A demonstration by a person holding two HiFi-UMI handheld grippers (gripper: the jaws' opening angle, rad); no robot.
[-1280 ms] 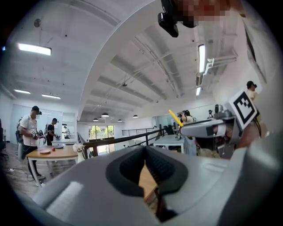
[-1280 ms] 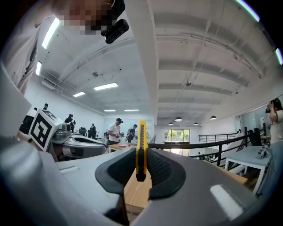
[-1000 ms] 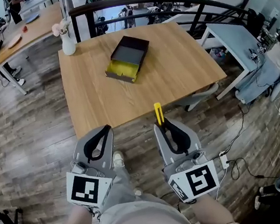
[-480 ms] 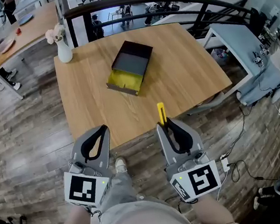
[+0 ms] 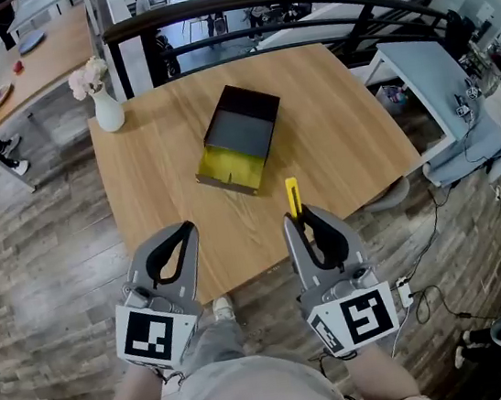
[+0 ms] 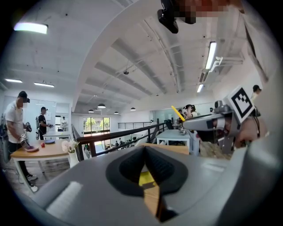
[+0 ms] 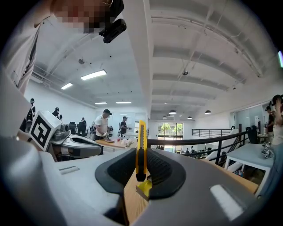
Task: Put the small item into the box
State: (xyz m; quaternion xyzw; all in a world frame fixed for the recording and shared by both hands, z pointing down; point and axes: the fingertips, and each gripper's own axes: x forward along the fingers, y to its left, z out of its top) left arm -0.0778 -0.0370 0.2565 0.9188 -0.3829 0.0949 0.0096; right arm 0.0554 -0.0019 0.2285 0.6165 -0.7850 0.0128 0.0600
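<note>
The left gripper (image 5: 186, 227) and right gripper (image 5: 299, 217) are held out front, side by side. The left's fingers (image 5: 144, 257) are pressed together, holding nothing. The right pinches a yellow utility knife (image 5: 293, 193).

I read this as an open-plan office floor. Around the wooden table (image 5: 333, 127) lies plank flooring (image 5: 36, 252). Behind the table runs a black railing (image 5: 232, 5). To its left stands another long table (image 5: 36, 58) with people (image 6: 14, 121) beside it, and to its right are white desks (image 5: 426, 68). Strip lights (image 6: 211, 55) hang from a bare beamed ceiling (image 6: 146, 53) above it.
</note>
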